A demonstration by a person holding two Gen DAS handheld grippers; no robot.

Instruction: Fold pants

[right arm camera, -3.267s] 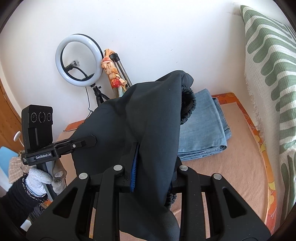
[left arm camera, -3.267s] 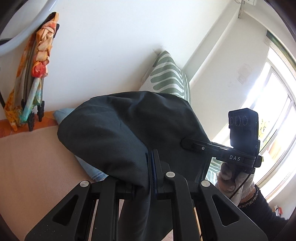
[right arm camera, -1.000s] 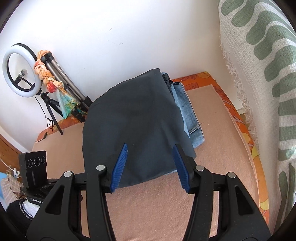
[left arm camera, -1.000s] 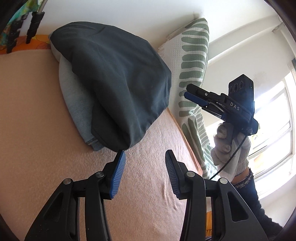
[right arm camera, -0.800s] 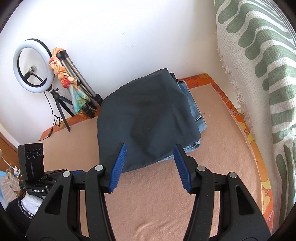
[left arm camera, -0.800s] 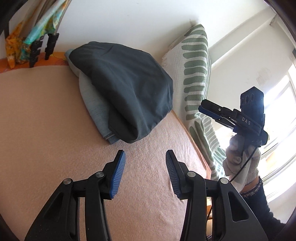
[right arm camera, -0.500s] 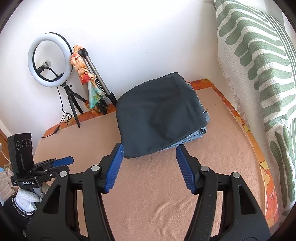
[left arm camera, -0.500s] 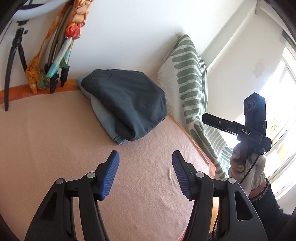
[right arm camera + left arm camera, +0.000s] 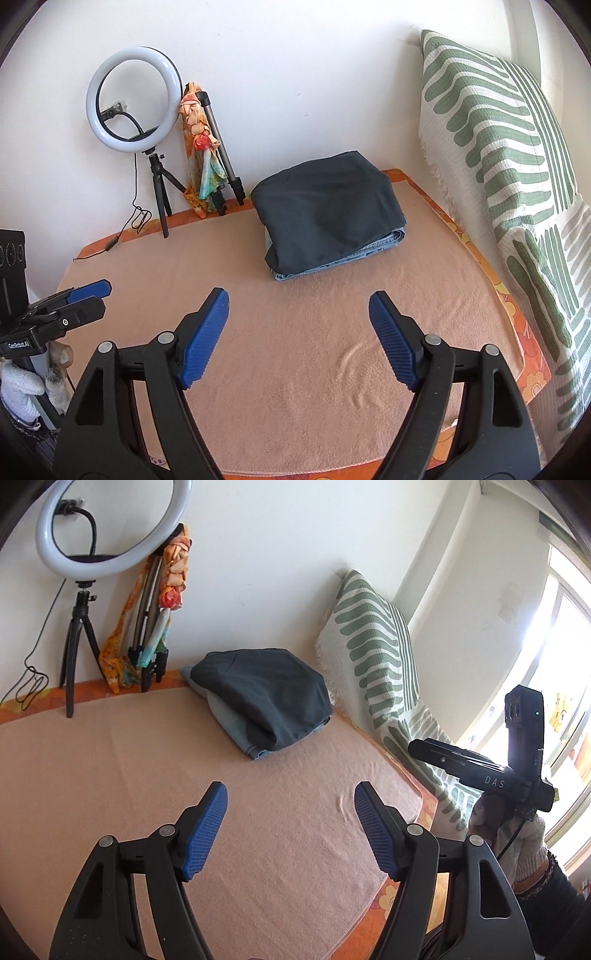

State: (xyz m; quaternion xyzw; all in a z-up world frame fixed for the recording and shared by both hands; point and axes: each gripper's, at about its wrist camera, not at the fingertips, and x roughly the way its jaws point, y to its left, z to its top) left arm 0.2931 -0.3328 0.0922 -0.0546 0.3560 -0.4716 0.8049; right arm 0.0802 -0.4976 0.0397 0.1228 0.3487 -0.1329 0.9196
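The folded dark grey pants (image 9: 262, 694) lie on top of folded light blue jeans (image 9: 229, 723) at the far side of the peach blanket (image 9: 258, 812). They also show in the right wrist view: the dark pants (image 9: 328, 210) over the jeans (image 9: 354, 258). My left gripper (image 9: 290, 830) is open and empty, well back from the stack. My right gripper (image 9: 297, 339) is open and empty too, also back from it. The right gripper's body shows at the right of the left wrist view (image 9: 480, 771); the left one shows at the left edge of the right wrist view (image 9: 74, 299).
A ring light on a tripod (image 9: 133, 99) and a folded tripod wrapped in a coloured scarf (image 9: 203, 147) stand at the wall behind the blanket. A green-striped white throw (image 9: 509, 166) rises along the right side. An orange patterned border (image 9: 517, 325) edges the blanket.
Both grippers let go of the dark pants, which now lie on the jeans. Both have drawn back from the stack and opened wider.
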